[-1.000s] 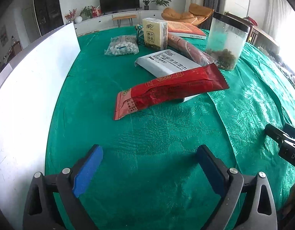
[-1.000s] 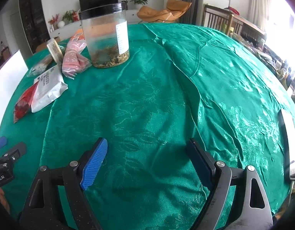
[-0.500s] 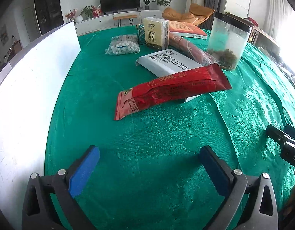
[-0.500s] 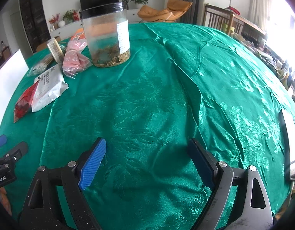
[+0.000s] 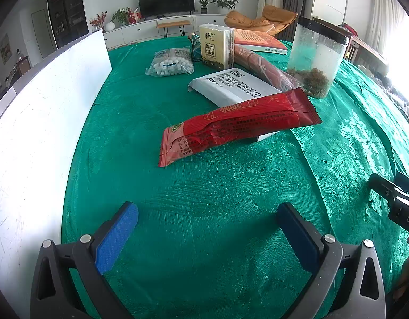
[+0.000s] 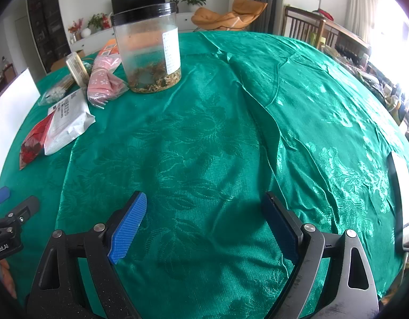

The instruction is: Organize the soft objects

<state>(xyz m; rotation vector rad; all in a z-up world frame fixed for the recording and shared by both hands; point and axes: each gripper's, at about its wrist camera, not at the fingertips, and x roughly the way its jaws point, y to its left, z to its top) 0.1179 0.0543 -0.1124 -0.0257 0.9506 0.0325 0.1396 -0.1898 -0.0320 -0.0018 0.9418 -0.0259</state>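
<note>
Ahead of me a dark television (image 5: 165, 1) sits on a long white cabinet (image 5: 151, 26) against the white wall. An orange lounge chair (image 5: 260, 18) stands near it, and bright daylight floods in from my right.

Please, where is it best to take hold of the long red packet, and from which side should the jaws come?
Probably its near left end: the red packet lies slantwise, its far end propped on the white wipes pack, its near end on the cloth. The open left gripper faces it and could come straight forward, closing across the narrow width.

Snack packet (image 5: 236, 125) lies on wipes pack (image 5: 231, 87); jar (image 5: 316, 61) right; tissue pack (image 5: 216, 46) behind.
</note>
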